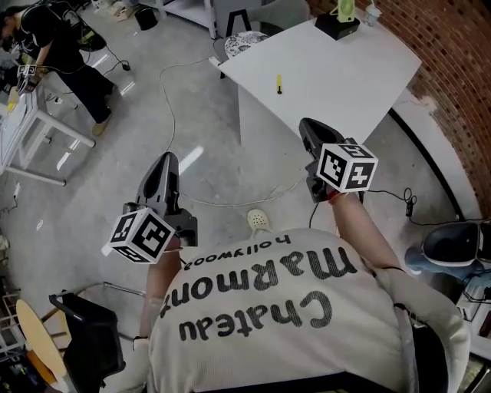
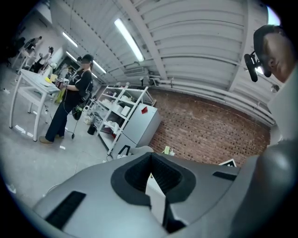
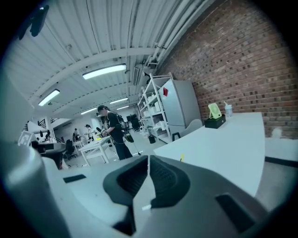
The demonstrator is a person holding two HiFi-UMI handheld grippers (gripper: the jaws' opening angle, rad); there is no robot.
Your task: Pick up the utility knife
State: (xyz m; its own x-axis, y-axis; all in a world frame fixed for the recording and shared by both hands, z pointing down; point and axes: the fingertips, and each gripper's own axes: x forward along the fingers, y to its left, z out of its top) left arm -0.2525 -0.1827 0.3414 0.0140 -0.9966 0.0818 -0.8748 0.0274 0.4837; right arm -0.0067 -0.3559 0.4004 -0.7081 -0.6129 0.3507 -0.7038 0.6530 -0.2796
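The utility knife (image 1: 278,84) is a small yellow tool lying alone near the middle of a white table (image 1: 330,77). In the right gripper view the knife (image 3: 182,158) shows as a tiny yellow speck on the table (image 3: 223,144), just past the jaws. My right gripper (image 1: 307,127) is held over the floor short of the table's near edge, shut and empty, with its jaws (image 3: 148,163) pressed together. My left gripper (image 1: 163,163) hangs over the floor farther left, well away from the table. Its jaws (image 2: 150,162) also meet with nothing between them.
A black box with a green stand (image 1: 337,23) sits at the table's far end, a patterned seat (image 1: 245,42) at its left corner. A white cable (image 1: 173,123) loops across the floor. A brick wall (image 1: 453,54) runs along the right. Another person (image 1: 61,46) works at a far-left table; a black chair (image 1: 88,330) stands near my left.
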